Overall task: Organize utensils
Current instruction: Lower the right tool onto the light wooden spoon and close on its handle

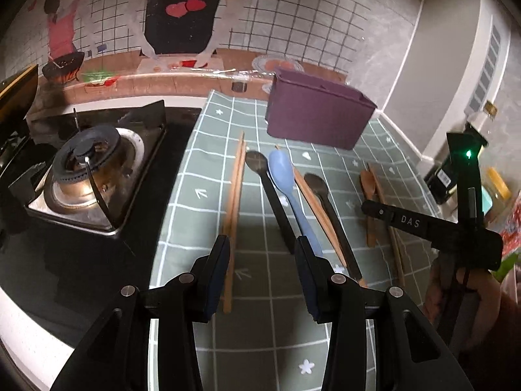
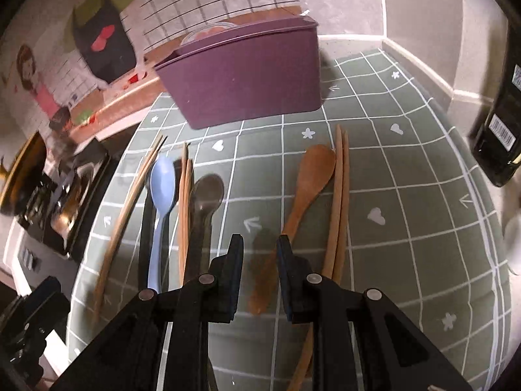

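Both black two-finger grippers, left (image 1: pixel 262 254) and right (image 2: pixel 260 254), hang parted and empty over the grey-green checked cloth (image 2: pixel 407 195). Beyond lie a smooth wooden spoon (image 2: pixel 309 182), a glossy blue plastic spoon (image 1: pixel 286 179) and slim wooden chopsticks (image 1: pixel 236 189); farthest, a matte purple rectangular box (image 2: pixel 247 88).

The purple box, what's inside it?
The purple box stands on the green checked cloth, but both cameras face its front wall, so its inside is hidden. The blue spoon and wooden spoon lie outside, in front of it.
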### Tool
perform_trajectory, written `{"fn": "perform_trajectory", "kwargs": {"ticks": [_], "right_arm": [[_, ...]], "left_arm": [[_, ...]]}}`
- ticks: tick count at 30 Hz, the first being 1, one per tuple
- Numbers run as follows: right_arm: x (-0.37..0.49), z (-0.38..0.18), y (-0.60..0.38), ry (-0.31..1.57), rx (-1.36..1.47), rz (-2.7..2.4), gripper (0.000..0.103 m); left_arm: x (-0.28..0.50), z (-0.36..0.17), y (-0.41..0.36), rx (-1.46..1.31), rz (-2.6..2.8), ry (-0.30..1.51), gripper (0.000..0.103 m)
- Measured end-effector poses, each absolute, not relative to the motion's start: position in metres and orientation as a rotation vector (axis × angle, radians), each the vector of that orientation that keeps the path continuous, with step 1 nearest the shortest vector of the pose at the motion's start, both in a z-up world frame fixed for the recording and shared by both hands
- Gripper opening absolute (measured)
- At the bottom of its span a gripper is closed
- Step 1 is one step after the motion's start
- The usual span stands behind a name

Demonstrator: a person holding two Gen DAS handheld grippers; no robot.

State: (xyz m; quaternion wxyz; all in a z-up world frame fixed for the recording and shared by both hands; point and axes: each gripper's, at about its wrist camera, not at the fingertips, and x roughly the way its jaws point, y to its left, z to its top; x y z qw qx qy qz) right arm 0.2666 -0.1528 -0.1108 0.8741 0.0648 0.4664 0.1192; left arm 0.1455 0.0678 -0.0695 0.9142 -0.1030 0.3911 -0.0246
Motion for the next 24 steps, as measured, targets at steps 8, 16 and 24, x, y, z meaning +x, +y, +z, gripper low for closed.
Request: {"fn": "perform_trajectory", "kwargs": {"ticks": [8,16,24], "right_arm": [[0.29,-0.116,-0.157,0.998,0.148,0.209,0.021],[0.291,-0.118,-0.148,1.029,0.109,0.221,0.021],[0.275,-0.121,-0.151,1.019,0.131,0.196,0.021]], "left_arm": [[0.161,-0.07,0.078,-0.225,-0.078,0.81,0.042],[0.167,-0.078,0.082,-0.256,-0.069,0.826,0.042],[0.17,-0.081,0.06,-0.241,-0.093,0.837,0.042]]}}
